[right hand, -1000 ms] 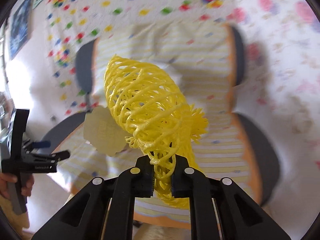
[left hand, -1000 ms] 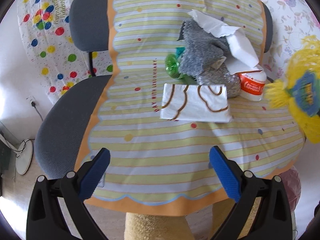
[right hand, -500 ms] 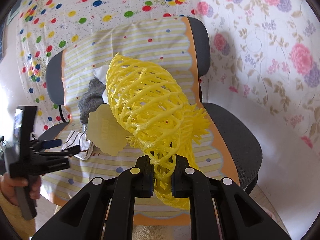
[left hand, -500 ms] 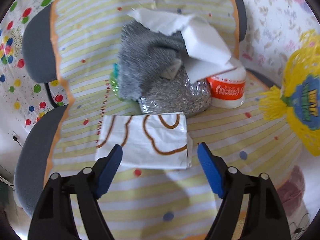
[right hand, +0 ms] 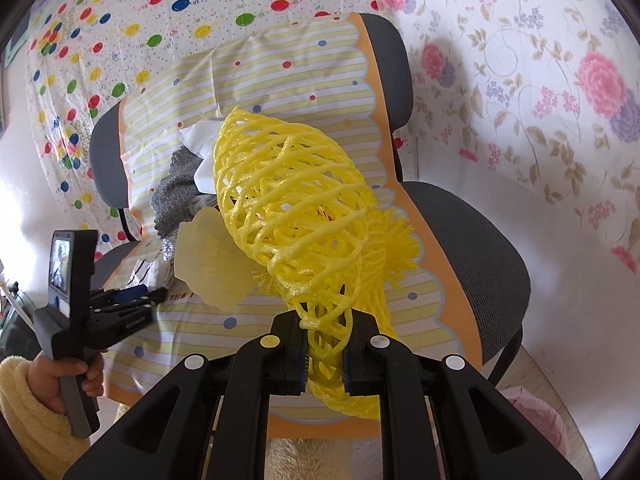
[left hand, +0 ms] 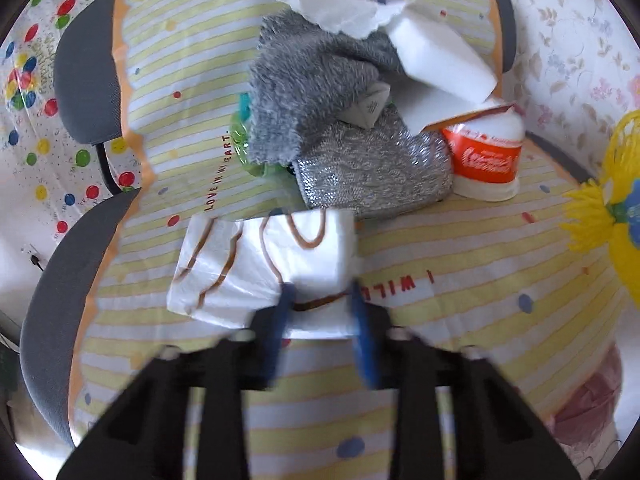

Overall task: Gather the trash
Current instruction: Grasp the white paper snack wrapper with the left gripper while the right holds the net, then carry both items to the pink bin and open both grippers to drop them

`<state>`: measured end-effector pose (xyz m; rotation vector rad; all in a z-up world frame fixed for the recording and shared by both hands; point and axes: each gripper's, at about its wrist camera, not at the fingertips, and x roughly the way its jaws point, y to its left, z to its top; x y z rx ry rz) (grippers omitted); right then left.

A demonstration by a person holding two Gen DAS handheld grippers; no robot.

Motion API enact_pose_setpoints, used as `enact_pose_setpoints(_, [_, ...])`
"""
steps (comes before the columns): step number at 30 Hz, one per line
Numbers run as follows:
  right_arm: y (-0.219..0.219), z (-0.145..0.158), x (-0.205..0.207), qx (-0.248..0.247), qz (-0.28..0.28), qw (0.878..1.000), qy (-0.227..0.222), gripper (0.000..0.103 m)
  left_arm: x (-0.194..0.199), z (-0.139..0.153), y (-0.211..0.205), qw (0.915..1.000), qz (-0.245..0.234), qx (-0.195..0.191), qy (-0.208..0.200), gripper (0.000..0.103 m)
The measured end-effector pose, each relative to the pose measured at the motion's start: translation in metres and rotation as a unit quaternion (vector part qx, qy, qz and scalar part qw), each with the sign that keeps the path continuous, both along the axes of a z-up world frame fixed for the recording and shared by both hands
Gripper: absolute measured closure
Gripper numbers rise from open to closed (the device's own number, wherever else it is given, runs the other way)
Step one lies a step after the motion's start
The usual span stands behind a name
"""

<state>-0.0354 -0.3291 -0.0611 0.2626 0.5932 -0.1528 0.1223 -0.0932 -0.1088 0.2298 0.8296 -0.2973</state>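
The left gripper point(left hand: 320, 300) has just been closing, and its blue pads point(left hand: 362, 320) now pinch the near edge of the white wrapper point(left hand: 256, 264) lying on the striped cloth point(left hand: 460, 280) over the chair point(right hand: 472, 248). Behind it sit a gray towel point(left hand: 312, 80) and a red cup point(left hand: 488, 156). The right gripper point(right hand: 325, 354) grips the yellow net point(right hand: 296, 208) tight, held up over the seat.

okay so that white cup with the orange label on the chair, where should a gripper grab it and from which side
Grip the white cup with the orange label across its orange band, coming from the open seat side toward the camera. It stands upright, so its round sides suit the jaws. The silver sponge crowds its left and white paper overhangs the top, so those approaches look blocked.
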Motion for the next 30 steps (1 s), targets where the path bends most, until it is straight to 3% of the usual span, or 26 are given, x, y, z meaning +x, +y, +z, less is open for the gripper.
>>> enact_pose_setpoints(2, [-0.003,0.002,-0.007,0.004,-0.005,1.0,-0.004,0.09,-0.012,0.014,0.011,0.9991,-0.018,-0.038,0.001,0.099])
enact_pose_setpoints(6, [-0.012,0.006,-0.022,0.022,-0.024,0.999,-0.01,0.09,-0.047,0.05,0.018,0.9906,-0.07,-0.118,-0.001,0.1])
enact_pose_setpoints(13, [-0.027,0.016,-0.074,0.002,-0.073,0.997,-0.003,0.09,-0.12,0.087,-0.027,0.9741,-0.17,-0.145,-0.037,0.1])
enact_pose_setpoints(15, [-0.036,0.015,-0.096,-0.004,-0.099,0.995,0.006,0.09,-0.138,0.087,-0.048,0.9666,-0.207,-0.144,-0.048,0.1])
enact_pose_setpoints(22, [-0.067,-0.006,-0.162,-0.006,-0.189,0.98,0.061,0.087,-0.195,0.074,-0.127,0.924,-0.343,-0.16,-0.054,0.1])
enact_pose_setpoints(25, [-0.078,-0.031,-0.18,0.013,-0.215,0.973,0.085,0.087,-0.206,0.061,-0.149,0.9173,-0.362,-0.159,-0.045,0.1])
enact_pose_setpoints(30, [-0.094,-0.079,-0.184,0.051,-0.233,0.964,0.115,0.086,-0.211,0.042,-0.157,0.9172,-0.362,-0.165,-0.019,0.1])
